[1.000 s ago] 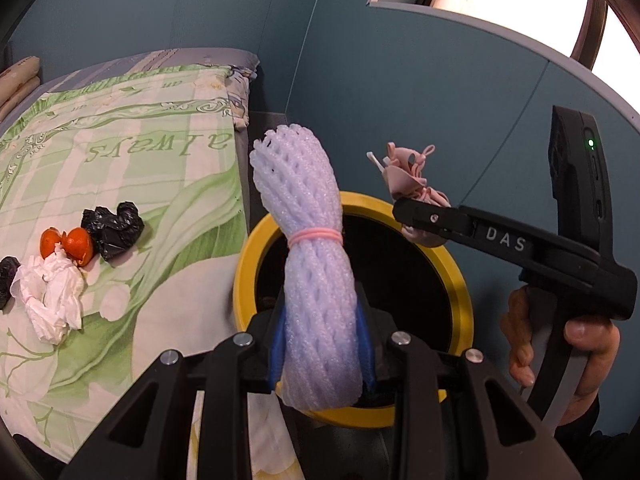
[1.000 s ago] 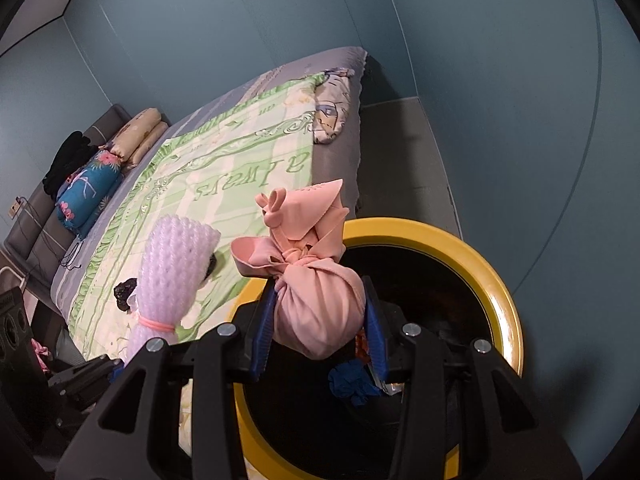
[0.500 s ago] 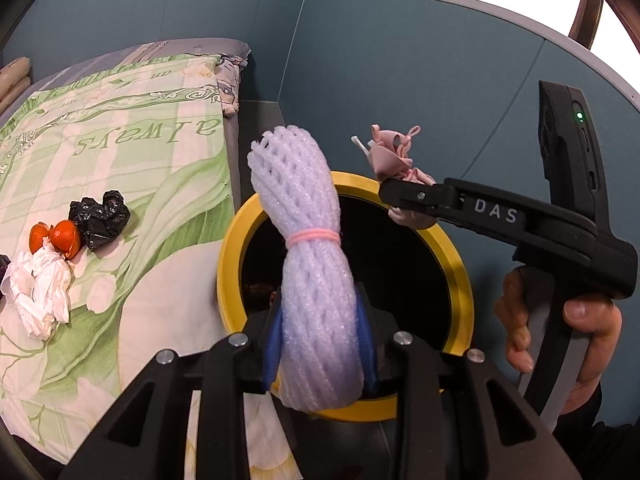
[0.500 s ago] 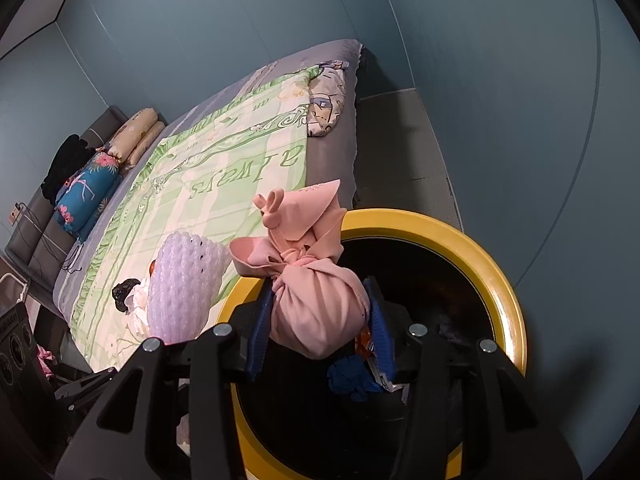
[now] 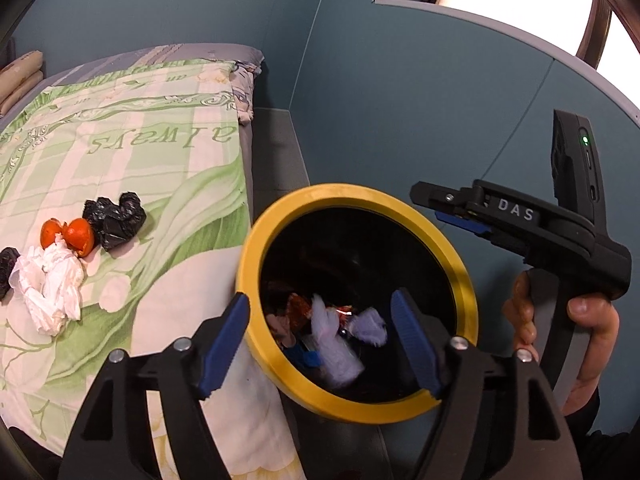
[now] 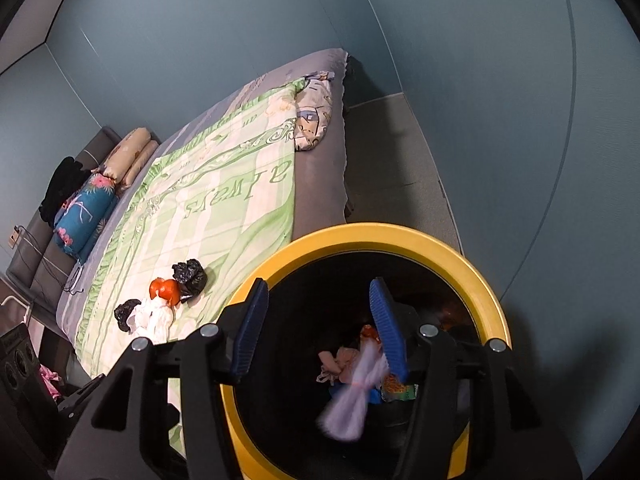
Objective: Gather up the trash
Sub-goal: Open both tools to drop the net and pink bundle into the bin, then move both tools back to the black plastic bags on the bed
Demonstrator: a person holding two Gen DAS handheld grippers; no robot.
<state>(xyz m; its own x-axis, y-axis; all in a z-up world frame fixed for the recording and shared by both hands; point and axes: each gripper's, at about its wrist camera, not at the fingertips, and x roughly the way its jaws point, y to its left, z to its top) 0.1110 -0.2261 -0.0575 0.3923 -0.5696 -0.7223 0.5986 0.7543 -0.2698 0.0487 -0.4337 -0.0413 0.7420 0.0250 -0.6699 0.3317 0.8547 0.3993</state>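
Both grippers hang over a black bin with a yellow rim (image 5: 362,196) (image 6: 424,240) beside the bed. My left gripper (image 5: 320,340) has its jaws opening, with nothing between them. My right gripper (image 6: 320,330) (image 5: 436,204) is opening too and holds nothing. Inside the bin a white foam net roll (image 5: 334,344) (image 6: 354,400) shows blurred, and a pink tied bundle (image 6: 340,362) lies beside it among other scraps. On the bed remain crumpled white tissue (image 5: 48,292) (image 6: 154,320), orange peel (image 5: 76,236) (image 6: 164,290) and black plastic wads (image 5: 116,220) (image 6: 190,274).
The green patterned quilt (image 5: 120,152) (image 6: 224,208) covers the bed at the left. A further black wad (image 5: 6,268) (image 6: 126,314) sits at the tissue's far side. Pillows (image 6: 86,208) lie at the headboard. Blue walls close in behind and right of the bin. A hand (image 5: 588,340) grips the right handle.
Both grippers opened. The foam net roll left the left jaws and the pink bundle left the right jaws; both now lie down in the bin.
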